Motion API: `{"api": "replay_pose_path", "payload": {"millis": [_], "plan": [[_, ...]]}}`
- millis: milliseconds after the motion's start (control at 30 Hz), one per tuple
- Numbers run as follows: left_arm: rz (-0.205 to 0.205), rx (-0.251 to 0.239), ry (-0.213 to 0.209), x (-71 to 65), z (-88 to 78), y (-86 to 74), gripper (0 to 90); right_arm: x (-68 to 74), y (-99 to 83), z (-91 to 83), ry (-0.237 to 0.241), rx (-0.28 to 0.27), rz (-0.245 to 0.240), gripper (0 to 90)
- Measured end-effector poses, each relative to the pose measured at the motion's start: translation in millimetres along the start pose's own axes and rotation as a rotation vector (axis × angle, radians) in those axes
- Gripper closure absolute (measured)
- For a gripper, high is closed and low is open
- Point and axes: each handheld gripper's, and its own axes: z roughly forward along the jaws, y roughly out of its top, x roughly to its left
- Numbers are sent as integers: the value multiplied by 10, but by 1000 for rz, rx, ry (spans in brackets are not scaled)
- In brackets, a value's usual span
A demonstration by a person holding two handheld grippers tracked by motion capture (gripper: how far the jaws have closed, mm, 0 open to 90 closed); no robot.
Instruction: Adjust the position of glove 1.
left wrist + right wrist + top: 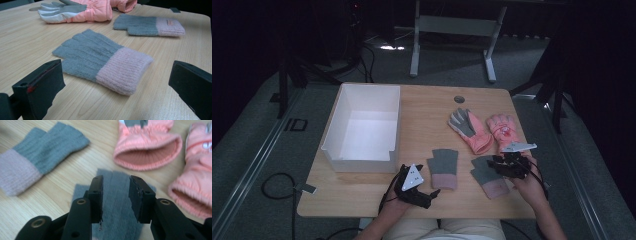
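You had bare wood between the white box (362, 127) and the near grey glove (443, 167); two pink gloves (487, 131) crowded the far right.

Left gripper (430, 193) sits low in the frame's bottom middle, jaws spread wide and pointing right, hand (393, 204) gripping from below. Right gripper (495, 165) is at lower right, jaws parted a little with nothing clamped, aimed left, forearm coming up from the bottom edge.
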Motion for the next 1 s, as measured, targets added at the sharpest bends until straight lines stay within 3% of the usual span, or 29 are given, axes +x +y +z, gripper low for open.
{"api": "replay_pose_path", "payload": {"millis": [267,300,333,367,533,667,900,1000], "plan": [[0,0,1,-1,1,0,0,6,-217,181,-1,64,25,612],[0,0,1,0,1,0,0,10,-234,207,-18,73,11,610],[-1,0,1,-1,2,0,0,39,-260,283,-66,104,-3,612],[-1,0,2,0,2,0,0,48,-261,293,-66,97,-5,620],[0,1,1,1,0,0,0,95,-249,319,-69,102,2,748],[-1,1,2,1,0,0,0,156,-230,327,-110,116,-2,844],[-2,2,2,3,0,0,0,148,-246,281,-117,96,108,856],[-2,0,2,3,-1,0,0,177,-221,181,-120,58,144,859]]}}
